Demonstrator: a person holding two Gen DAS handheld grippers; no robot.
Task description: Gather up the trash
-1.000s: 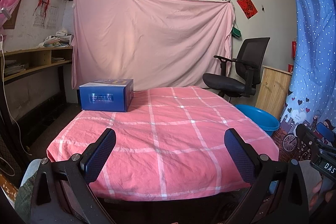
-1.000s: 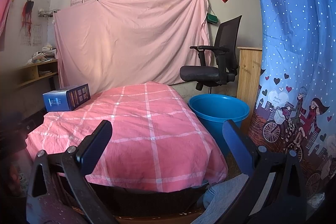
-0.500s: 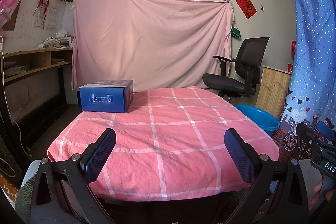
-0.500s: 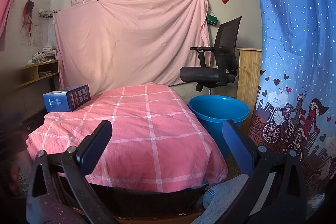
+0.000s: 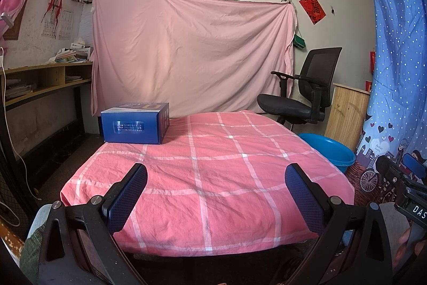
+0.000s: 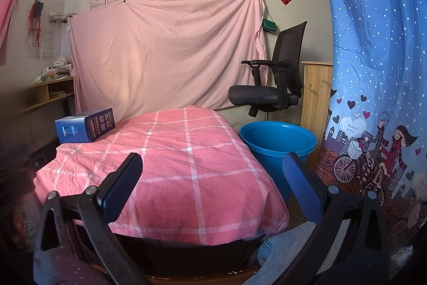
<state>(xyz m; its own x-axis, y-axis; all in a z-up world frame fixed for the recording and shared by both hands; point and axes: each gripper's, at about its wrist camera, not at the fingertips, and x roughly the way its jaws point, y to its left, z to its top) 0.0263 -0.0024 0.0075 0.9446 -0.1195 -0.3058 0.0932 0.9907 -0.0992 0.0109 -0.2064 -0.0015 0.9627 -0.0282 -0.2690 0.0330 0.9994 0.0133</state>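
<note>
A blue cardboard box (image 5: pixel 135 122) lies at the far left corner of a table covered with a pink checked cloth (image 5: pixel 213 178); it also shows in the right wrist view (image 6: pixel 84 125). A blue plastic bucket (image 6: pixel 277 140) stands on the floor to the right of the table, seen too in the left wrist view (image 5: pixel 328 151). My left gripper (image 5: pixel 216 178) is open and empty, held before the table's near edge. My right gripper (image 6: pixel 212 170) is open and empty, near the table's front right corner.
A black office chair (image 6: pixel 272 87) stands behind the bucket beside a wooden cabinet (image 6: pixel 316 95). A blue patterned curtain (image 6: pixel 379 71) hangs at the right. Wooden shelves (image 5: pixel 40 84) run along the left wall. A pink sheet (image 5: pixel 192 52) hangs on the back wall.
</note>
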